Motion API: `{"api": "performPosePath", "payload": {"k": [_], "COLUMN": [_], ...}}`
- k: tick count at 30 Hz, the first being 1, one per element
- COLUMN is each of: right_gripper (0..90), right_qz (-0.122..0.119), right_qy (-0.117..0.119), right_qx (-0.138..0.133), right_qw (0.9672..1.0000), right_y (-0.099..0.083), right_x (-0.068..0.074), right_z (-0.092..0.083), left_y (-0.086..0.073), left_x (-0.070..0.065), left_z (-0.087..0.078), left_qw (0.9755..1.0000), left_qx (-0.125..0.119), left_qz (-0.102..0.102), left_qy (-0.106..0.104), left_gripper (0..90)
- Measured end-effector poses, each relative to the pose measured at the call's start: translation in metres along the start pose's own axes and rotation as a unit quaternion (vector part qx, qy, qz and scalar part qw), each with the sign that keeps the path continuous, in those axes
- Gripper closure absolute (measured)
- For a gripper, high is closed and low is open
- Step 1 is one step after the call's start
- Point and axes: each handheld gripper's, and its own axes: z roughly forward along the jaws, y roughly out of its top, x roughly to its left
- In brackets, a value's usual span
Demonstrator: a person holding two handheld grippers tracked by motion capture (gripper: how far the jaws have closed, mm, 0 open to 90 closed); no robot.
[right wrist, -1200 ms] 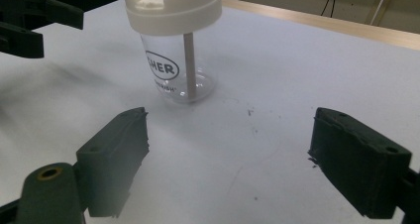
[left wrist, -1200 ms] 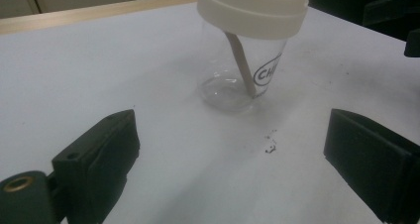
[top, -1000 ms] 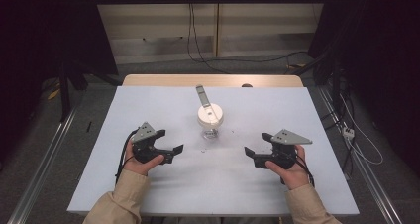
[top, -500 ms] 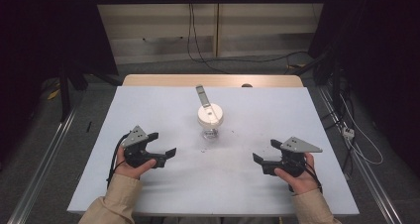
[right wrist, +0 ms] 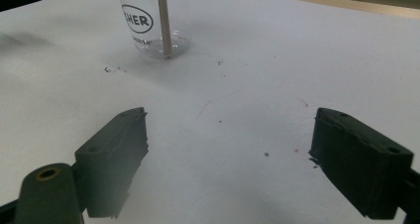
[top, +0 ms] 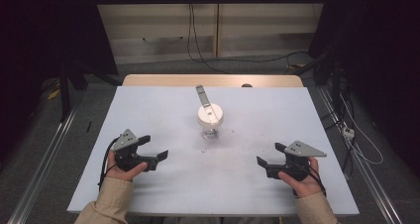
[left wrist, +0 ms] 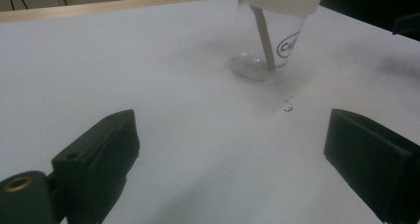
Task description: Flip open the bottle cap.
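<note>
Both hands drawn back, cup top cut off

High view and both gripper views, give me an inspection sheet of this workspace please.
Surface: white table, wooden strip at far edge, scuffed.
Job's things: clear cup with cream lid and flat stick through it, upright, mid-table.
Clutter: dark crumbs near the cup.
Grippers: left gripper and right gripper open, holding nothing, apart from the cup.
Cables: black cables on the floor behind; white one at right.
Surroundings: dark curtains, floor rails.
</note>
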Motion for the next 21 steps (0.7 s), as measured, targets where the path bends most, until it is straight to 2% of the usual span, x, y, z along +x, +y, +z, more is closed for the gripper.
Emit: {"api": "performPosePath", "payload": {"k": [8, 17, 21], "right_gripper": [14.2, 14.1, 13.8], "right_qz": [-0.003, 0.001, 0.002], "right_qy": [-0.001, -0.007, -0.012], "right_qx": [0.007, 0.009, 0.012], "right_qw": [1.0, 0.9999, 0.9999], "right_y": [-0.0043, -0.0061, -0.007], "right_x": [-0.0014, -0.0038, -0.0055], "right_z": [-0.0031, -0.0046, -0.0042], "left_y": [-0.0045, -0.0084, -0.0102], "left_x": [0.0042, 0.0068, 0.0086], "left_z": [-0.0072, -0.0085, -0.0061], "left_qw": [0.9999, 0.9999, 0.9997], "left_qx": [-0.006, 0.004, 0.013], "left_qz": [-0.009, -0.003, 0.002], "left_qy": [0.006, 0.011, 0.019], "left_gripper": [6.4, 6.4, 6.2]}}
